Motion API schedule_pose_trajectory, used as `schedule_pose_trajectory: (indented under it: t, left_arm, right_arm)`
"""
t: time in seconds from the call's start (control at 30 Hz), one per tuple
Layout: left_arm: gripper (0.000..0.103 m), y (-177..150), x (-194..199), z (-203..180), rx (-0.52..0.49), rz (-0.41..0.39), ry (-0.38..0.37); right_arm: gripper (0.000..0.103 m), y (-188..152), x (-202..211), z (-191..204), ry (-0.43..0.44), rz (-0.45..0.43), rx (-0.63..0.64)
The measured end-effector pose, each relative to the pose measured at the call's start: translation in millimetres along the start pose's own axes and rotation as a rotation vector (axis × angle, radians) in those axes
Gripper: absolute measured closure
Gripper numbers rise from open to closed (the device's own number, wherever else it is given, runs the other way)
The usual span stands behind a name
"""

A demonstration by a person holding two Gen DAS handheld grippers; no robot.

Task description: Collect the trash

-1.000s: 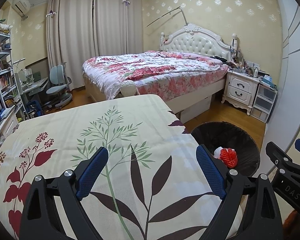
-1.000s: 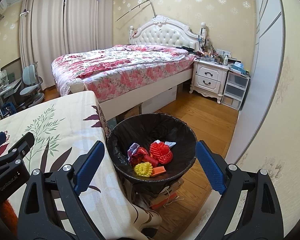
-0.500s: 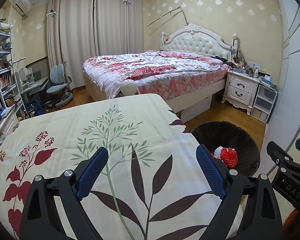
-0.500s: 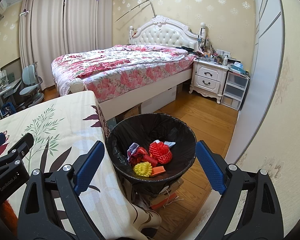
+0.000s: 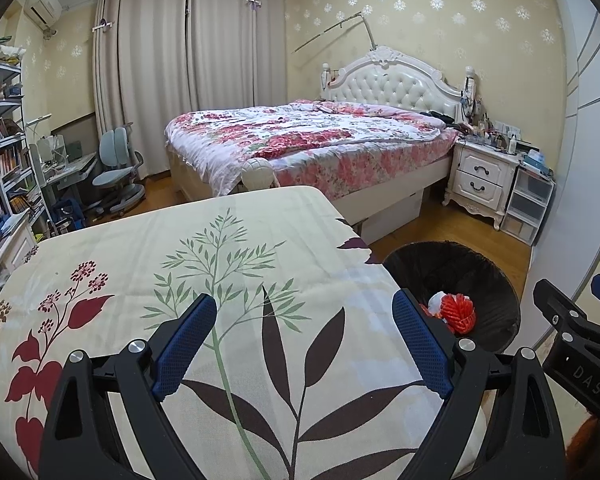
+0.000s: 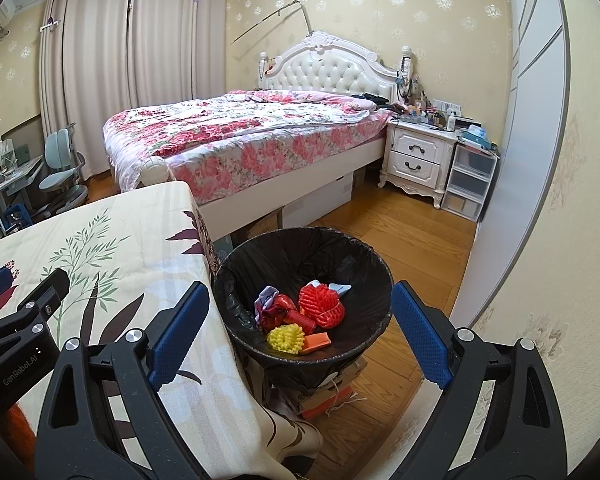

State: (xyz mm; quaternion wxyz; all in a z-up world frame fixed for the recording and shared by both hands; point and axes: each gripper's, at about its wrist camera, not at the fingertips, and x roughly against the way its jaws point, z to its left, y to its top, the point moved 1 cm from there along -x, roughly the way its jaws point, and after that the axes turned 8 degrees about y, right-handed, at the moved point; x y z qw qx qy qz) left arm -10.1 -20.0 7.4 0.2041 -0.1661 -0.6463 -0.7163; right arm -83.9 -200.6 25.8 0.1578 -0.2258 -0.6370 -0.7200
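A bin lined with a black bag [image 6: 364, 264] stands on the floor just right of the table. Inside lie a red foam net [image 6: 322, 304], a yellow foam net [image 6: 286, 338], an orange piece [image 6: 316, 342] and a crumpled red and lilac wrapper [image 6: 272, 306]. My right gripper [image 6: 300, 332] hangs over the bin, open and empty. My left gripper [image 5: 304, 340] is open and empty above the leaf-print tablecloth [image 5: 180, 264]. From the left wrist view the bin [image 5: 492, 280] and the red net [image 5: 458, 314] show at the right.
The cloth-covered table [image 6: 112, 240] fills the near left. A bed [image 6: 240, 136] with a floral quilt stands beyond, a white nightstand [image 6: 418, 160] and plastic drawers [image 6: 470, 184] to its right. A wardrobe wall [image 6: 520, 160] bounds the right. Boxes [image 6: 328, 392] sit under the bin.
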Motion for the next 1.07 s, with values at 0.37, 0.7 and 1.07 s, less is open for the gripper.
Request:
schedule_pose_trajectory:
  t: [0.37,0.7,1.07]
  left_arm:
    - [0.014,-2.4,1.6,-1.4,-0.002,-0.002,-0.006]
    - [0.014,4.4,4.9,-0.8,-0.002,-0.025,-0.016]
    - [0.014,3.4,-22.6,54.7,0.024,0.042,0.086]
  right_arm:
    - [0.013,-0.3,-0.2,0.5,0.000,0.000,0.001]
    - [0.013,-0.1,-0.2,2.9,0.000,0.001,0.002]
    - [0.012,10.4,-15.3,45.6,0.112,0.035,0.042]
